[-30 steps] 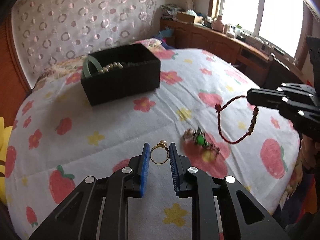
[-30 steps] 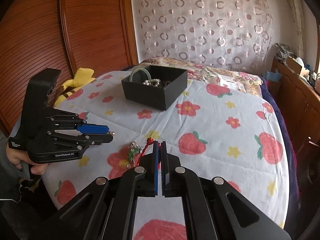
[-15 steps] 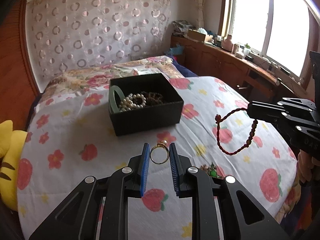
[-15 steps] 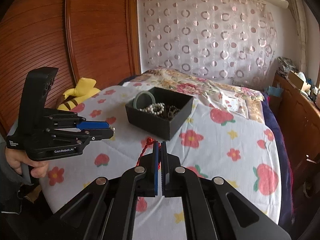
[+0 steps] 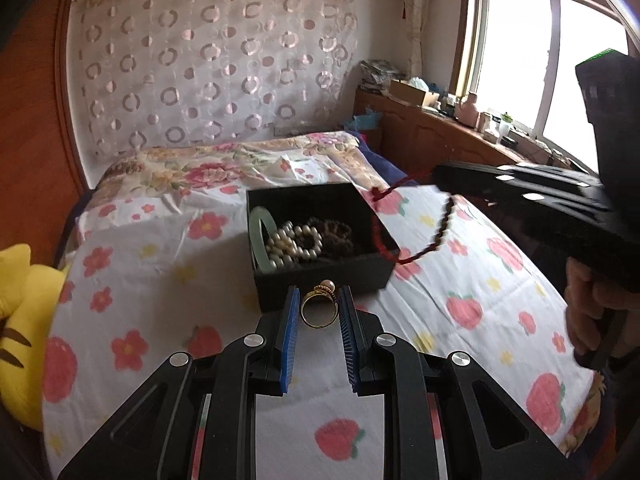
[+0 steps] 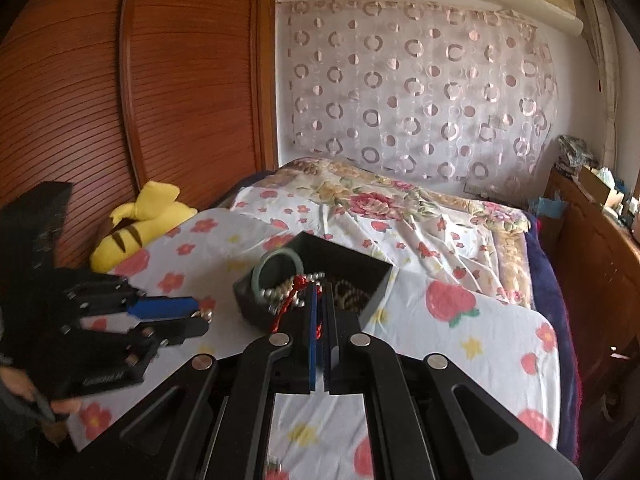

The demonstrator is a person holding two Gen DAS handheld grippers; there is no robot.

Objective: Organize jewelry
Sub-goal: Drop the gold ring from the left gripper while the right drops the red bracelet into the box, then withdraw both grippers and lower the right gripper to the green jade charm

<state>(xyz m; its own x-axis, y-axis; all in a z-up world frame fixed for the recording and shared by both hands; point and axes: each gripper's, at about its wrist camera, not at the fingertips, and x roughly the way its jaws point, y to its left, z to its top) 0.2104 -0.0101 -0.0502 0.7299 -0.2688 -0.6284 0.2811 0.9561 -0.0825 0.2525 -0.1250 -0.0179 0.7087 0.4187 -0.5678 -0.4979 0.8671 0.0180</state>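
1. The left gripper (image 5: 319,312) has its blue fingers (image 5: 291,332) clamped on a gold ring (image 5: 318,309) topped with a pale pink pearl; the ring stands upright between the pads, held just in front of the near wall of the black box (image 5: 320,284).
2. The right gripper (image 6: 320,312) has its fingers pressed together on a red cord bracelet (image 5: 404,258); in the left wrist view the cord hangs in a loop from the tips, partly over the right-hand edge of the box, with a run of dark beads on one side.
3. The box sits on the bed (image 5: 160,260), on a white sheet printed with strawberries and flowers; inside it lie a pale green bangle (image 5: 262,236), a coil of white pearl beads (image 5: 294,242) and some dark brown beads (image 5: 336,236).
4. A yellow plush toy (image 6: 140,228) lies at the left edge of the bed, beside the wooden wardrobe (image 6: 120,100).
5. A person's hand (image 5: 592,304) grips the right tool's handle at the right of the left wrist view.
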